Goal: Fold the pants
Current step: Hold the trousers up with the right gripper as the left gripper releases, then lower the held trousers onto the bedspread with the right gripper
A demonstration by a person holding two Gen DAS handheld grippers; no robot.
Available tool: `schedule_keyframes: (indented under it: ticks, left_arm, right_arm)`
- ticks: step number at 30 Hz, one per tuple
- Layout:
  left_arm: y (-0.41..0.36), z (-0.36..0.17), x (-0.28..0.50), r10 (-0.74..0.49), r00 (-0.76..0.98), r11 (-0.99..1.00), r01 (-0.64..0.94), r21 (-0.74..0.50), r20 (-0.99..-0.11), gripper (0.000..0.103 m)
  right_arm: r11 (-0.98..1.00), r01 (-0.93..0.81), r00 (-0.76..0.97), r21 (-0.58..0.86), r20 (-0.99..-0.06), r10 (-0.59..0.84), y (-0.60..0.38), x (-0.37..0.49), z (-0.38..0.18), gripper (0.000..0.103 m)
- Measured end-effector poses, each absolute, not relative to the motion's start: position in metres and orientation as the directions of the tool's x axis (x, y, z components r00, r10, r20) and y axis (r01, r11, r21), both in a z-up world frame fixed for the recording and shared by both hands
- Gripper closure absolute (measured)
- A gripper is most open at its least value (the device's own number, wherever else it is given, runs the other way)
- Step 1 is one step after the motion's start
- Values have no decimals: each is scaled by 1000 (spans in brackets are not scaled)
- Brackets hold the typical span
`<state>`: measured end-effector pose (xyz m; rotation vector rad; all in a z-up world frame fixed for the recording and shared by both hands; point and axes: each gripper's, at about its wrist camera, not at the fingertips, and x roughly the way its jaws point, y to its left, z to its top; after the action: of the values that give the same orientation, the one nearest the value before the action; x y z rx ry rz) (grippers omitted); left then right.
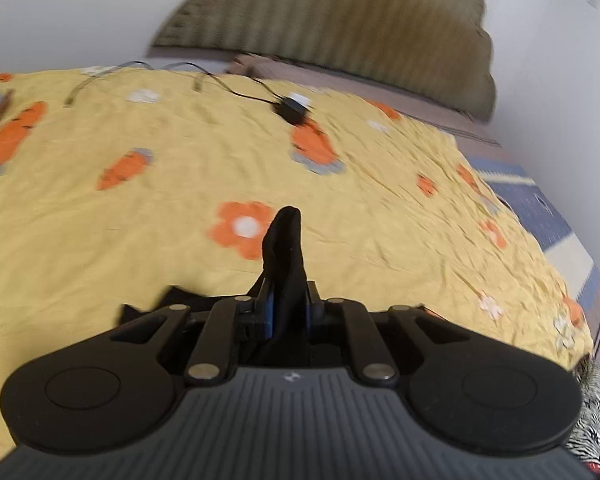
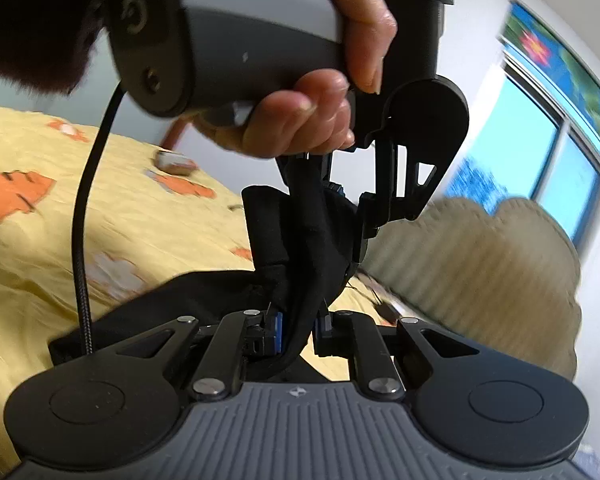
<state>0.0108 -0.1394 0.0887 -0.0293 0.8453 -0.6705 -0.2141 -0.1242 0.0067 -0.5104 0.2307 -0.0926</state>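
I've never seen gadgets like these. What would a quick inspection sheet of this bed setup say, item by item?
Surface: bed with yellow flowered sheet, wrinkled.
Job's things: black pants, lifted off the sheet, bunched between both claws.
Clutter: small black box and a grey object on the sheet.
Grippers: left claw shut on pants; right claw shut on pants; a hand holds the left tool, close above the right claw.
Cables: thin wires run to the box; braided cable hangs from the left tool.
Surroundings: green headboard, white walls, window.
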Motion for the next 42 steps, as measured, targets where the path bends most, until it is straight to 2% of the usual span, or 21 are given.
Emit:
schedule_keyframes:
  ticks: [9,18,25,34,40,42]
  left_arm:
    - [-226,65,-2,-574,367,737,621,-267,-732,92]
    - [-275,31,-11,-518,305,723,656,-218,-799,92]
    - [-293,22,-21,-493,298,711,680,-180,-818,92]
    - [-320,13,-36,-466,295,696,705,-140,-834,92]
    - [-349,5,-47,-489,249,658,734,-166,-836,94]
    - [-348,7,-44,-538,216,650,722,-238,-815,94]
  right_arm:
    - [912,144,933,-383,-255,-255,-169,-218,2,90]
    - [966,166,896,-199,-378,-232,-196,-220,-5,90]
    - [979,180,886,-92,-418,-202,-218,-232,-11,90]
    - [962,202,878,183,-468,-96,-258,-232,-10,90]
    - [880,234,885,414,-466,-15,-295,-242,-19,90]
    - [859,248,886,447,-464,-14,-303,-245,-21,90]
